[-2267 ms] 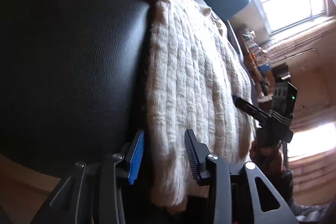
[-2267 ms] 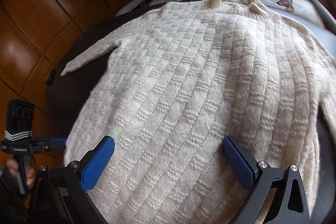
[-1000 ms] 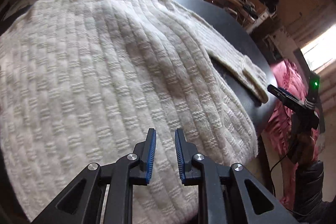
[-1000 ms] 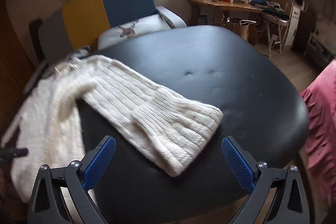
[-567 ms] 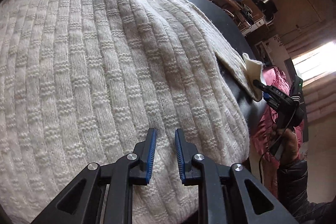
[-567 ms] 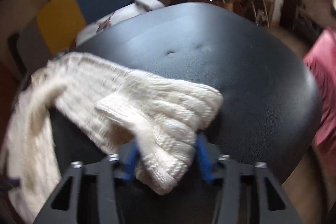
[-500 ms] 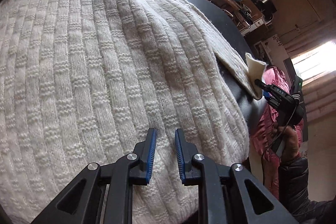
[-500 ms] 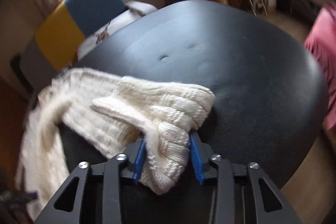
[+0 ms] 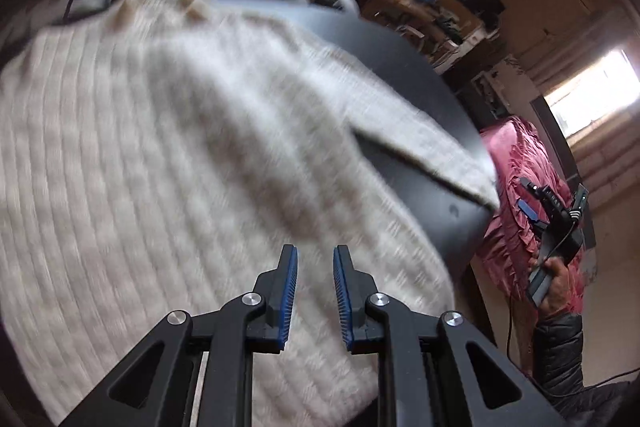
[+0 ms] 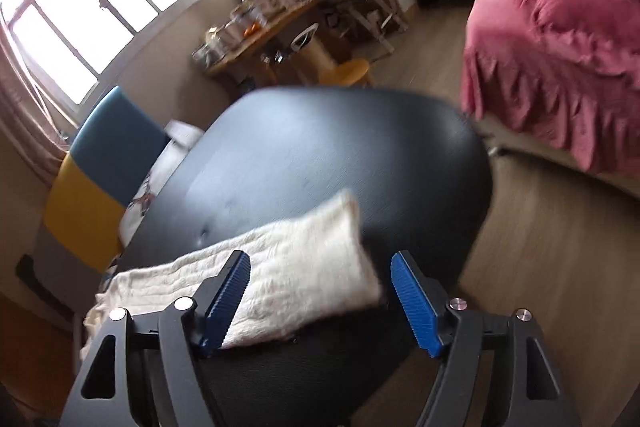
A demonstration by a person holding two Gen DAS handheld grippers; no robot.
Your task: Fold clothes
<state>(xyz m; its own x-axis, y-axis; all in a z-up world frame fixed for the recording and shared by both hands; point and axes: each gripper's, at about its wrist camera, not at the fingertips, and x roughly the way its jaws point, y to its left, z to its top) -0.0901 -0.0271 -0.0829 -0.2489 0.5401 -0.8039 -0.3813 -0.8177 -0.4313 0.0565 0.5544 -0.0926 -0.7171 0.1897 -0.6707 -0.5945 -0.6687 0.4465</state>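
A cream ribbed knit sweater [image 9: 168,163] lies spread flat on a black round padded table [image 9: 412,75]. Its right sleeve [image 10: 296,275] lies stretched across the black top toward the table's edge. My left gripper [image 9: 314,267] hovers above the sweater's lower hem with its jaws a narrow gap apart and nothing between them. My right gripper [image 10: 320,279] is open and empty above the sleeve cuff; it also shows in the left wrist view [image 9: 532,203], held off the table's right edge.
A pink bedspread [image 10: 560,39] hangs to the right of the table. A blue and yellow chair [image 10: 96,179] with a cushion stands behind the table. A cluttered wooden desk [image 10: 280,23] stands under the window. Wooden floor [image 10: 540,247] surrounds the table.
My right gripper has let go of the sleeve cuff, opened wide and pulled back; the sleeve now lies flat. My left gripper has lifted a little, jaws unchanged.
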